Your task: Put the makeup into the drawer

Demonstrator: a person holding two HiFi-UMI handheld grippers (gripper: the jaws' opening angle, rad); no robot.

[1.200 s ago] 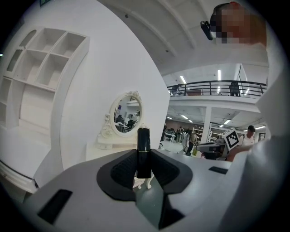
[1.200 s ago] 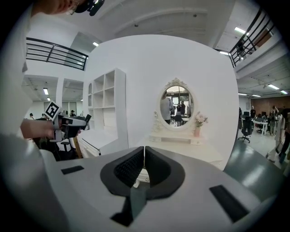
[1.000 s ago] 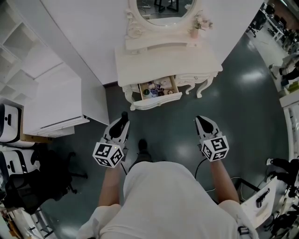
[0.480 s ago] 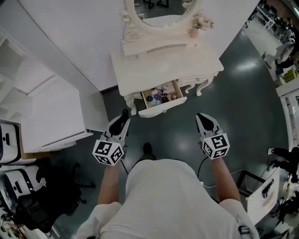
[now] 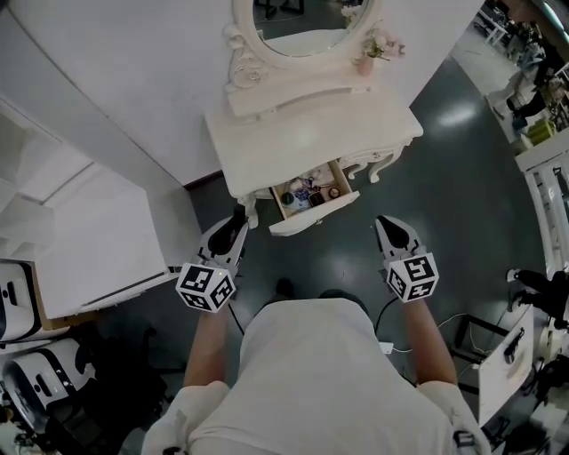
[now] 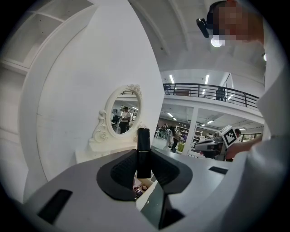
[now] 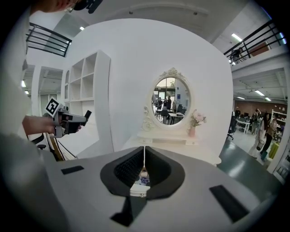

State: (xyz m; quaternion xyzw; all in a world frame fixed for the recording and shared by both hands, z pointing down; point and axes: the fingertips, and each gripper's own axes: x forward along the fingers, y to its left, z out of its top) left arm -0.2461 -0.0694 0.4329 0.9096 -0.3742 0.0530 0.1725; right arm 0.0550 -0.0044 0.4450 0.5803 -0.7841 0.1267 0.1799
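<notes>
1 black tube in left gripper, drawer contents indistinct, mirror cropped

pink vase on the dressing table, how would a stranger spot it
Find the white dressing table against the wall, with its oval mirror. The vase stands on the raised shelf beside the mirror's right edge. It is the only pink thing there, holding pale flowers.

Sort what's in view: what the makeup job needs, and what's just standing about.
Job: black makeup tube gripped in the left tongs; open drawer; vanity table.
Standing about: oval mirror; flower vase; white shelf unit; right tongs, shut and empty.
</notes>
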